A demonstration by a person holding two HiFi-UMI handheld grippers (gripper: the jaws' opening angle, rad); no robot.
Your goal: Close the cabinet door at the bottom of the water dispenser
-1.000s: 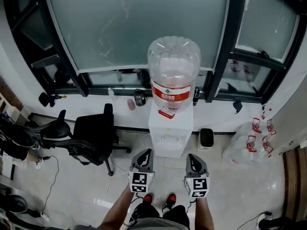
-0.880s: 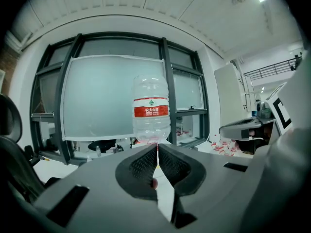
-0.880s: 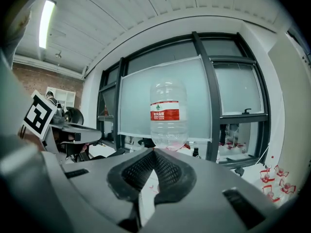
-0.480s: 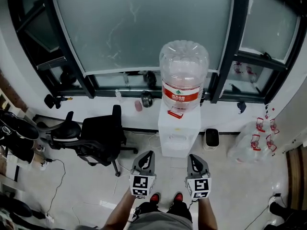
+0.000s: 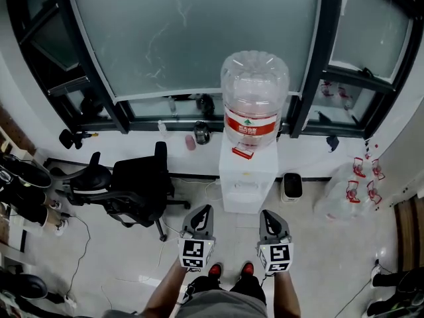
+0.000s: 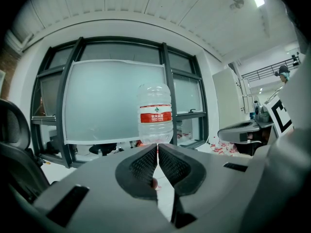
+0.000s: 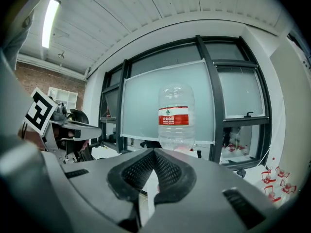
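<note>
Here, the person stands facing the water dispenser.
Left gripper and right gripper have jaws pressed together, holding nothing. The steep angle hides the bottom cabinet door, so whether it is closed stays unclear.

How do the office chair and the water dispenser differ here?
The office chair is black, the water dispenser white. The dispenser carries a large clear bottle with a red label; the chair bears none. The chair stands left of the dispenser in the head view. Both stand on the floor by the window.
</note>
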